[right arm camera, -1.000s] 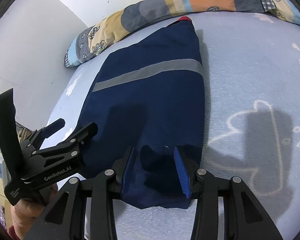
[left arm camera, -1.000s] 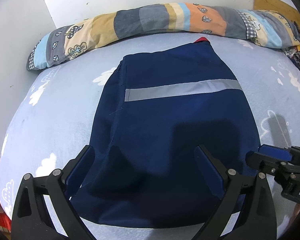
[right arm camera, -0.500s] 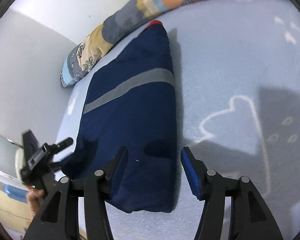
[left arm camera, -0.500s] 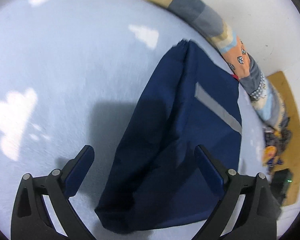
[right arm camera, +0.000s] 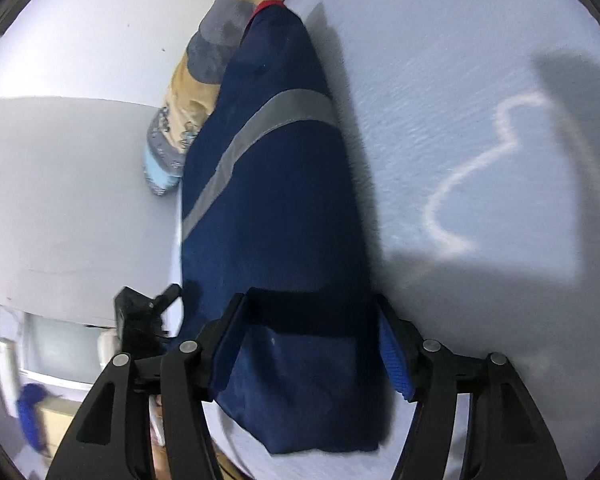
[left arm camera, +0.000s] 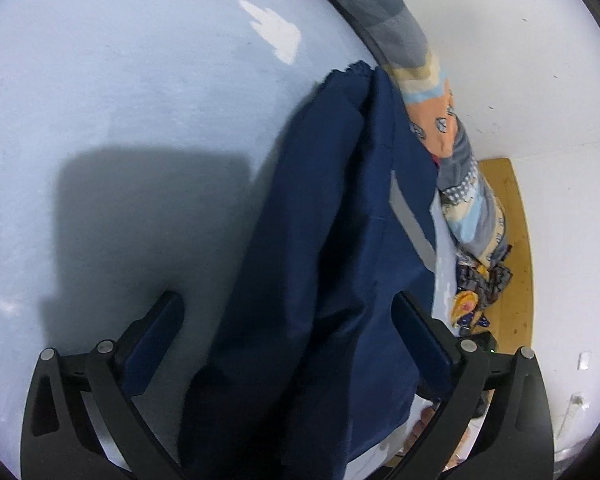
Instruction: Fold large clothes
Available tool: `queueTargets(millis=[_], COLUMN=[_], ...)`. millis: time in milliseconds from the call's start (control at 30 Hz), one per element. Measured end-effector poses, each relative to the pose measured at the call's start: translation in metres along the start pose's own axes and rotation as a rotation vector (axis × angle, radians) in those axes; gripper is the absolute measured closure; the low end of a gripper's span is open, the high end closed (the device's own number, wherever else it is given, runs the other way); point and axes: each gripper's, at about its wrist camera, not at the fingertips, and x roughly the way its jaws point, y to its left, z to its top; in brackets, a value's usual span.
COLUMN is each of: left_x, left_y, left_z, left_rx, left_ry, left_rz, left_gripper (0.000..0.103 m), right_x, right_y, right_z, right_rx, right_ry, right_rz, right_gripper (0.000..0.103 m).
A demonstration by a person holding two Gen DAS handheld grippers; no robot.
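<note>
The folded navy garment [left arm camera: 324,264] with its grey reflective stripe [right arm camera: 260,136] lies on the pale blue bed [left arm camera: 120,100], its far end against the patchwork quilt roll [left arm camera: 440,120] along the bed's far edge. The left gripper [left arm camera: 288,340] has its fingers spread wide either side of the near end, gripping nothing. The right gripper [right arm camera: 312,340] is likewise wide apart over the cloth; contact cannot be told. The garment's near edge is cut off behind both grippers, and the floor clutter [left arm camera: 480,288] is blurred.
</note>
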Motion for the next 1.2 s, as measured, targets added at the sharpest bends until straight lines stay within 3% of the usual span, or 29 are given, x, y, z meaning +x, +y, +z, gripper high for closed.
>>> queueTargets(millis=[133, 167, 233, 333, 467, 733, 833, 933, 1033, 1100, 1200], left_x=[0.015, 0.021, 0.028, 0.033, 0.037, 0.053, 0.068, 0.082, 0.076, 0.055, 0.018], left_y=[-0.015, -0.025, -0.043, -0.069, -0.096, -0.161, -0.170, -0.169, -0.166, -0.169, -0.181], left_z=[-0.005, -0.009, -0.014, -0.025, -0.046, -0.131, -0.169, -0.196, -0.207, -0.211, -0.226], left_rx=[0.028, 0.063, 0.133, 0.192, 0.240, 0.362, 0.357, 0.333, 0.326, 0.350, 0.470], left_ry=[0.042, 0.057, 0.051, 0.045, 0.066, 0.127, 0.148, 0.151, 0.093, 0.020, -0.133], left_rz=[-0.095, -0.073, 0.015, 0.025, 0.014, -0.008, 0.013, 0.083, 0.216, 0.266, 0.357], left_gripper=[0.000, 0.000, 0.002, 0.004, 0.015, 0.016, 0.016, 0.016, 0.017, 0.017, 0.016], right_x=[0.019, 0.021, 0.022, 0.009, -0.020, -0.122, -0.151, -0.167, -0.170, -0.178, -0.203], right_y=[0.010, 0.013, 0.022, 0.035, 0.053, 0.036, 0.020, 0.006, -0.009, -0.018, -0.010], right_z=[0.013, 0.014, 0.011, 0.009, 0.008, -0.002, -0.014, -0.026, -0.030, -0.035, -0.059], right_rx=[-0.101, -0.125, -0.196, -0.259, -0.333, -0.365, -0.341, -0.320, -0.251, -0.207, -0.260], right_ry=[0.026, 0.027, 0.018, -0.015, -0.071, -0.075, -0.073, -0.059, -0.034, -0.046, -0.151], right_rz=[0.034, 0.027, -0.026, -0.069, -0.099, -0.182, -0.208, -0.249, -0.347, -0.445, -0.539], right_gripper=[0.035, 0.037, 0.059, 0.072, 0.074, 0.075, 0.074, 0.071, 0.054, 0.054, 0.055])
